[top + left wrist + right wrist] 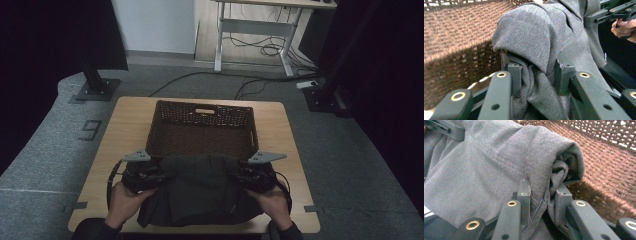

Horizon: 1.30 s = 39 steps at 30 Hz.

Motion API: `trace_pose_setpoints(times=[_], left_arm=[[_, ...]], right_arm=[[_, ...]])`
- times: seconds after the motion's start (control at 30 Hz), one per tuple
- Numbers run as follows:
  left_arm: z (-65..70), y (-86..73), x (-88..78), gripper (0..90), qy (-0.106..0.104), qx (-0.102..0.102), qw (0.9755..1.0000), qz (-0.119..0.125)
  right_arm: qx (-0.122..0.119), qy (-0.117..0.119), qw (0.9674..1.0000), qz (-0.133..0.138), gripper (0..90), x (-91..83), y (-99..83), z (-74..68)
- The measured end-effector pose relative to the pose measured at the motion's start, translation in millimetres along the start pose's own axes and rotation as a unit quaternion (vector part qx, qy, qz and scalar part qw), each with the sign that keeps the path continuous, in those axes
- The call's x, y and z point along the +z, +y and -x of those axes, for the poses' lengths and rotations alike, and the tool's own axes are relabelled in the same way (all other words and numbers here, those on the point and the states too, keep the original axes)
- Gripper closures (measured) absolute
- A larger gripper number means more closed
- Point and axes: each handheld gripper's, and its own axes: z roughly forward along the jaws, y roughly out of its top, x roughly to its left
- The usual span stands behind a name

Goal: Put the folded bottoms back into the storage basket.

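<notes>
Grey garment (202, 192) bunched at table's (125, 120) near edge, 6 o'clock of brown wicker basket (202, 127). Left gripper (537, 72) jaws clamp garment's 9 o'clock fold; right gripper (541, 196) jaws pinch 3 o'clock fold.

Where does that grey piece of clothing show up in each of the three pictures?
High view: grey garment at bottom centre, stretched between both hands.
Left gripper view: centre, bunched between the fingers.
Right gripper view: left and centre, a fold pinched between the fingers.
Shared landmark: the brown wicker basket just behind it.
</notes>
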Motion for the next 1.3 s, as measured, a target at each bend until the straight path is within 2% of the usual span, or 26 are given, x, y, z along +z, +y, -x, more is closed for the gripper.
trace_pose_setpoints(times=[0.3, 0.73, 1.3], left_arm=[[-1.1, 23.2, -9.1, 64.2, -0.001, 0.009, 0.9999, 0.008], [-5.0, 61.1, -19.9, 64.2, -0.016, 0.014, 0.9997, 0.012], [-13.7, 113.0, -26.3, 64.3, -0.024, 0.031, 0.9988, 0.029]], right_arm=[[-0.002, 0.005, 0.9999, 0.012, 71.8, -8.2, 23.1, 5.8], [0.002, 0.008, 0.9993, 0.038, 71.9, -22.7, 50.4, 13.1], [0.003, -0.006, 0.9977, 0.067, 72.1, -37.7, 90.8, 27.7]])
